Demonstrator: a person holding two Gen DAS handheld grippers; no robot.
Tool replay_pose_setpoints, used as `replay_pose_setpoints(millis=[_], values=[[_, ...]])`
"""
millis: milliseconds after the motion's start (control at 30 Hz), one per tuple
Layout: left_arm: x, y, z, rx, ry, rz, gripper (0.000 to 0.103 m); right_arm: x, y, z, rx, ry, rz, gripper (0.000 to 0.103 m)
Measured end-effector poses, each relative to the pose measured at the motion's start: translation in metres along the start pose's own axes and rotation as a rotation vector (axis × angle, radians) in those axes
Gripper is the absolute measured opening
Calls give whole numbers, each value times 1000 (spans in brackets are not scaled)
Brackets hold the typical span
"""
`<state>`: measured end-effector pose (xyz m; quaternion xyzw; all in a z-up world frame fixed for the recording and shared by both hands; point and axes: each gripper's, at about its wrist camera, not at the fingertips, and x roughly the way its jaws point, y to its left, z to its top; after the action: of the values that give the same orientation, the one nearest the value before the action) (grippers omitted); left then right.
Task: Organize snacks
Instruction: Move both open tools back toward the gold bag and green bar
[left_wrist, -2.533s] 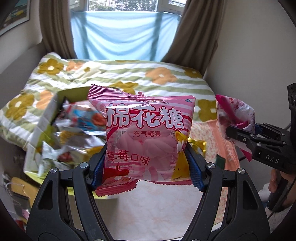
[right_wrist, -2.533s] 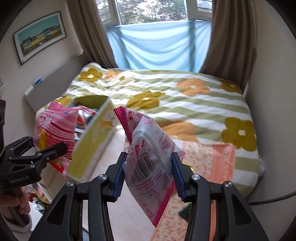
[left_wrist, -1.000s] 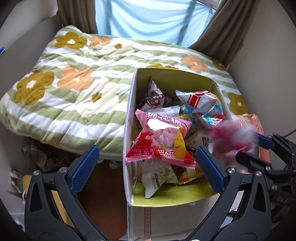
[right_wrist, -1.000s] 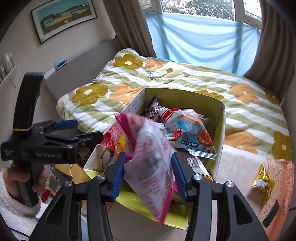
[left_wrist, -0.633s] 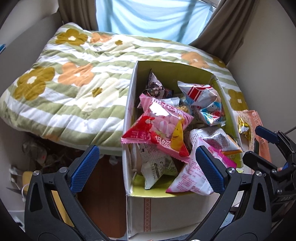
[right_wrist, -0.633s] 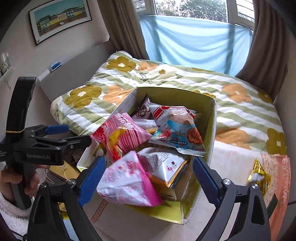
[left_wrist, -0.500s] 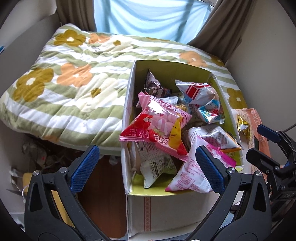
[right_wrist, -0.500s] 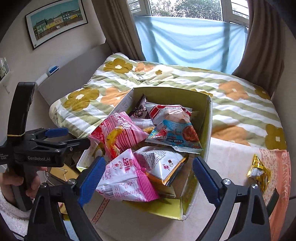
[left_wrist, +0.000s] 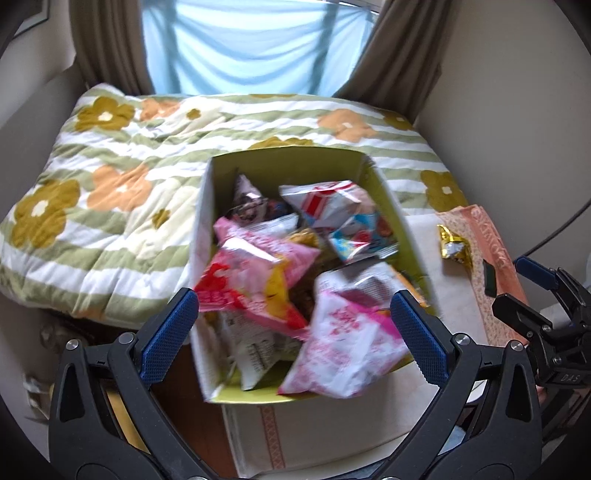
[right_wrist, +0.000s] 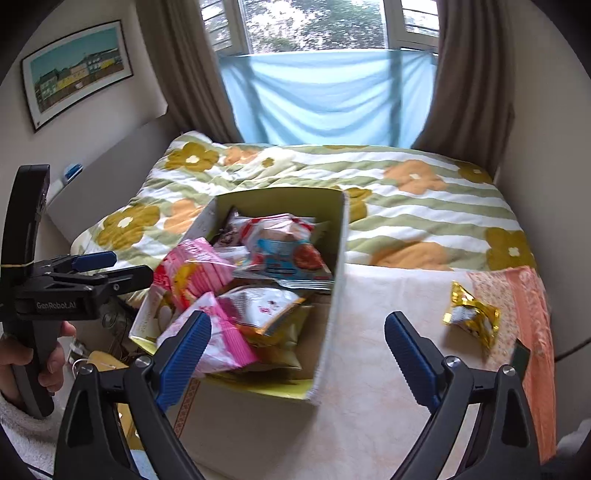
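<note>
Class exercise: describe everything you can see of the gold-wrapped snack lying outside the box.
The gold-wrapped snack is a small crinkled packet of shiny gold foil with a pale printed panel and sealed, crimped ends. It lies flat and alone on the pale cloth to the right of the snack box, near the cloth's orange patterned edge, apart from the box. Nothing grips it: the right gripper is open and short of it. Its print is too small to read.

Snack box (left_wrist: 384, 206) sits at left edge of the low table (right_wrist: 362, 295), against the bed (left_wrist: 122, 177) behind. Marshmallow bag (left_wrist: 255, 273) lies in box, left side; second bag (left_wrist: 343, 354) at its near right corner. Foil packet (right_wrist: 471, 317) lies on table, right of box, well apart.
</note>
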<state>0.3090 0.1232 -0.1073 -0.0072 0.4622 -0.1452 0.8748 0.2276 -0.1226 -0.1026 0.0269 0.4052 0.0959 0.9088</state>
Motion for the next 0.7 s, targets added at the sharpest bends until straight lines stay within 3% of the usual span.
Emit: replay_pose_setpoints(millis=[233,500,600,700], values=[[14,-77,20,76,-6,-40,103,-28,-71,-8,93,-39,-75,94],[61,-198,38,176,50,-102,103,-48,-171,-26,185,-14,-147,94],[83,-243,45,229,75,-91,103,-49,-204,-32,200,2,-142,102],[103,-281,50,289,98,-71,103,-47,-232,-37,216,9,-145,102]])
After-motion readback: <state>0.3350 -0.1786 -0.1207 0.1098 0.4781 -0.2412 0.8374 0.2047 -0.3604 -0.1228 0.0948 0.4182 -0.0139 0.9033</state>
